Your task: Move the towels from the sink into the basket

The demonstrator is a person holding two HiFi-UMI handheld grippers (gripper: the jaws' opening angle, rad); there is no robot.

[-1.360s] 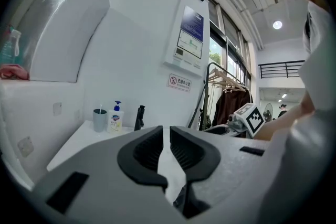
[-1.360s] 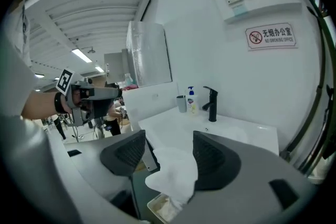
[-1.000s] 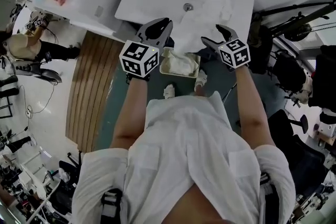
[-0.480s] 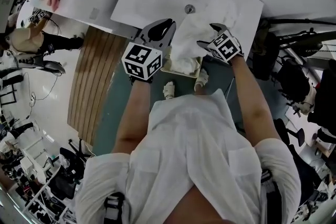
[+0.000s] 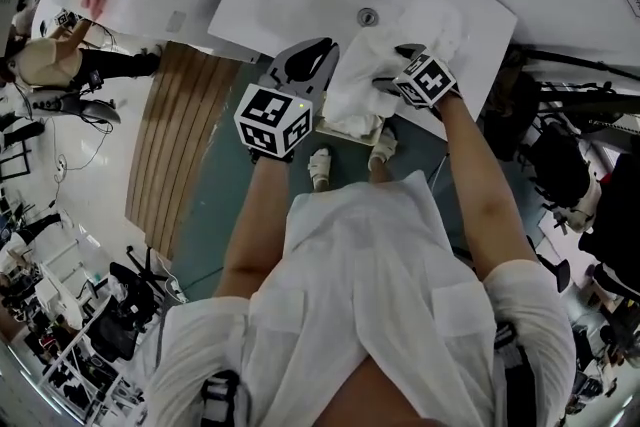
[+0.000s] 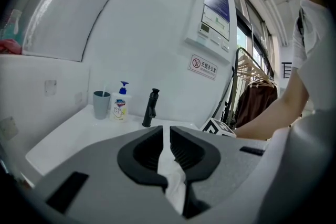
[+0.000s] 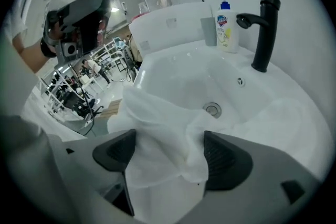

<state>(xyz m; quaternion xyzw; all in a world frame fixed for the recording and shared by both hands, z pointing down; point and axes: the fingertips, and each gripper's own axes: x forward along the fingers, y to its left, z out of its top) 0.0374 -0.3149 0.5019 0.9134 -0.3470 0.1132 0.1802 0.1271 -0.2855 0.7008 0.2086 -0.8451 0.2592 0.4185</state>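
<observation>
Head view: a white towel (image 5: 358,87) spills over the near rim of the sink (image 5: 290,0) toward the basket (image 5: 325,129), seemingly just below. It is soft, light and limp, best pinched at a bunched fold.

Left gripper view: the left gripper (image 6: 169,131) is clamped on a thin strip of it.

Right gripper view: the right gripper (image 7: 170,152) has just been opening and stands wide, with cloth loose between its jaws.

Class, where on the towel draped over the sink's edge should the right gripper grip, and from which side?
Probably the bunched fold of the towel, from above: it stands up between the right gripper's jaws, which have just been opening.
</observation>
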